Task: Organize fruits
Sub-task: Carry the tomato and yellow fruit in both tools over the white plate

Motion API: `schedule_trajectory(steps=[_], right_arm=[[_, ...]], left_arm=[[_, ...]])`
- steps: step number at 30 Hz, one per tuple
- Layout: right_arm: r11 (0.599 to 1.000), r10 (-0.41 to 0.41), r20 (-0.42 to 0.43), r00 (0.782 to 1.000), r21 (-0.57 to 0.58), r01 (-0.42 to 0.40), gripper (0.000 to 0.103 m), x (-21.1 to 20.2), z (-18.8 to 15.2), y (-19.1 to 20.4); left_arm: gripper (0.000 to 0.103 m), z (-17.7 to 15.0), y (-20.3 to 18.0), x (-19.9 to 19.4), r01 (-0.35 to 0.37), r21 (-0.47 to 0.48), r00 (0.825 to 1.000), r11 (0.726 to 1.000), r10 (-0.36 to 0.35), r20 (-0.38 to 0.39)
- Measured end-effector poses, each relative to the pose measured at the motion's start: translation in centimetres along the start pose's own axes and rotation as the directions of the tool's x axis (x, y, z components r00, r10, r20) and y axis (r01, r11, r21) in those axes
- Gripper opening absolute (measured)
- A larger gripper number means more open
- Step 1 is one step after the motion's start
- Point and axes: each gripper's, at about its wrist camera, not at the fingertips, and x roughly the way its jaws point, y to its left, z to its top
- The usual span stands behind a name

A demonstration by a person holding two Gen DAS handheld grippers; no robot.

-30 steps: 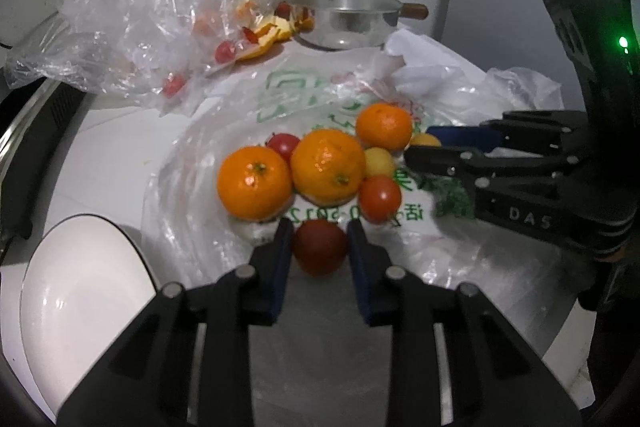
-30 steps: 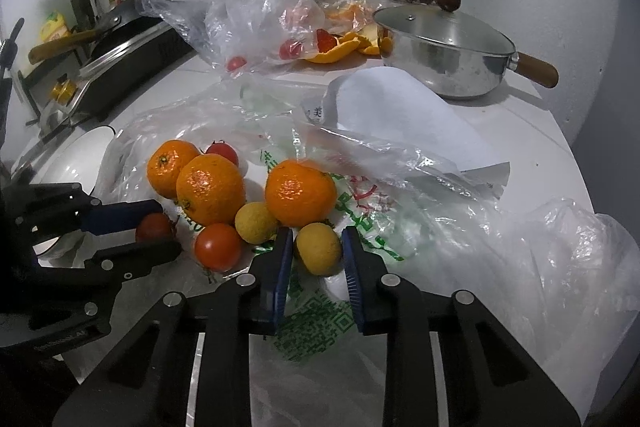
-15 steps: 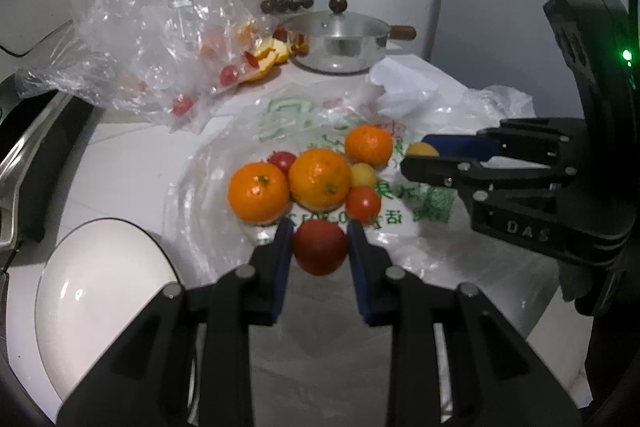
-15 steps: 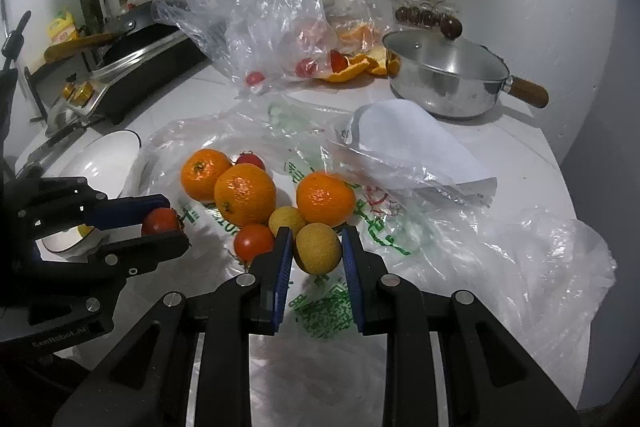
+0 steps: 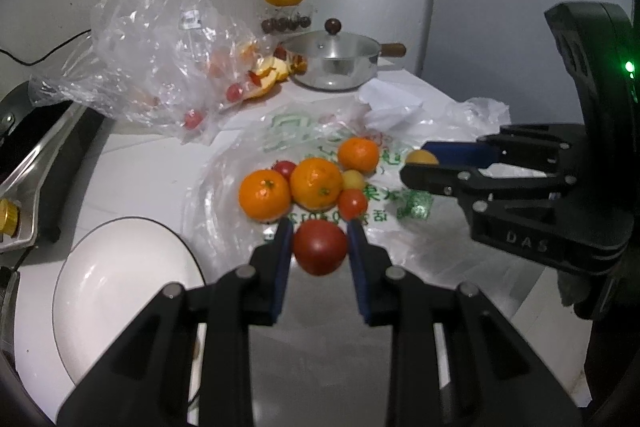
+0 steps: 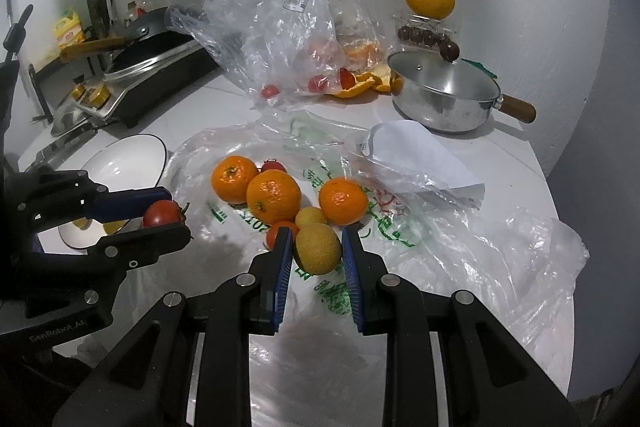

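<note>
Left gripper [image 5: 319,247] is clamped on a round dark-red tomato [image 5: 320,246], held clear of the table. Right gripper [image 6: 315,254] is clamped on a small round yellow-green fruit [image 6: 317,248], likewise lifted. Ahead of both, three oranges [image 6: 273,195], one red tomato and one yellow fruit lie on the flat printed plastic bag [image 6: 400,227]. The white bowl [image 5: 116,291], left of the left gripper, holds something yellow. Judgement: sorting barely begun.

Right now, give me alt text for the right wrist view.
The right gripper holds a yellow fruit above a plastic bag with three oranges. At left, the left gripper holds a tomato near a white bowl.
</note>
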Motion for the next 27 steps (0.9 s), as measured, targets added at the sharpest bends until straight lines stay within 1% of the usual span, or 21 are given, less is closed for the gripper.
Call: schedule_trajectory(steps=[12,27], right_arm=[[0.999,-0.011,0.023,1.000,-0.030,0.012,0.027,-1.9,0.3,2.2],[0.997,-0.011,0.034,0.999,-0.078,0.014,0.027,-2.9,0.8,6.1]], left_arm=[[0.028,-0.6,0.5,-2.6,-0.002,-0.007,0.999,1.000,0.003,0.038],[0.028,-2.0,3.1,-5.5,-0.010,-0.035,0.997,0.999,0.013,0.073]])
